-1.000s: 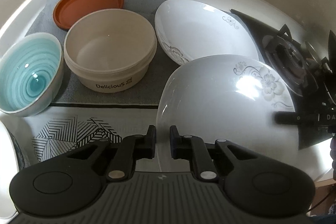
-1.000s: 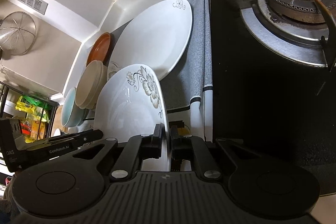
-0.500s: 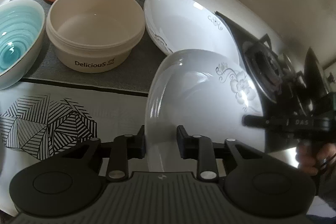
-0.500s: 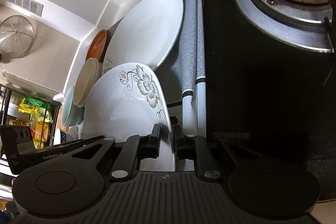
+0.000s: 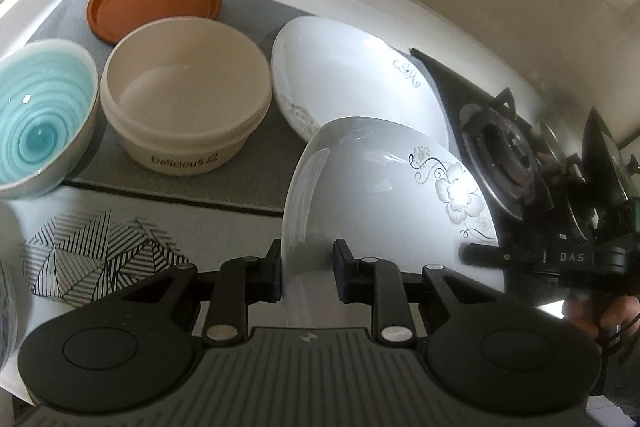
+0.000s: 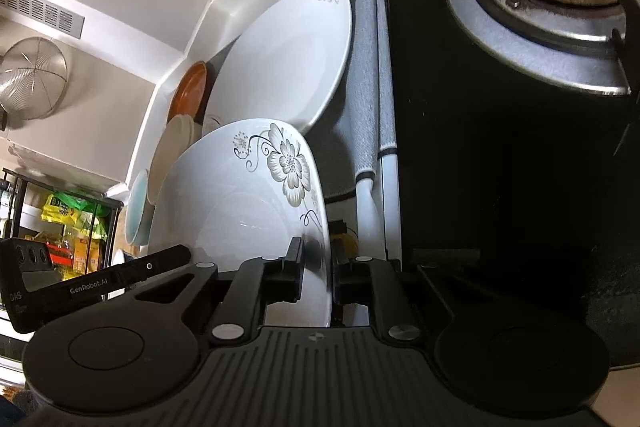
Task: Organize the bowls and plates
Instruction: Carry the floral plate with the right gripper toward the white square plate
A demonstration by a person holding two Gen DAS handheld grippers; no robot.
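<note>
Right then: held the flowered plate (image 5: 380, 195) up off the counter, tilted on edge, just in front of the second white plate (image 5: 352, 79) on the grey mat (image 5: 264, 167). Pinched its rim narrowly in the right gripper (image 6: 316, 267), 1 pad on each face. Straddled another stretch of rim with the left gripper (image 5: 308, 267), jaws part-way apart and seemingly slack, so probably leaned on 1 firm grip only. Called for levelling the plate first, steering clear of the stove (image 6: 520, 147) edge, then lowering squarely onto the matching plate and nesting the 2 rims before release. Risked a chip or a slide on glazed china otherwise. Left the beige tub (image 5: 184, 107) and teal bowl (image 5: 40, 131) alone, well to the side.
</note>
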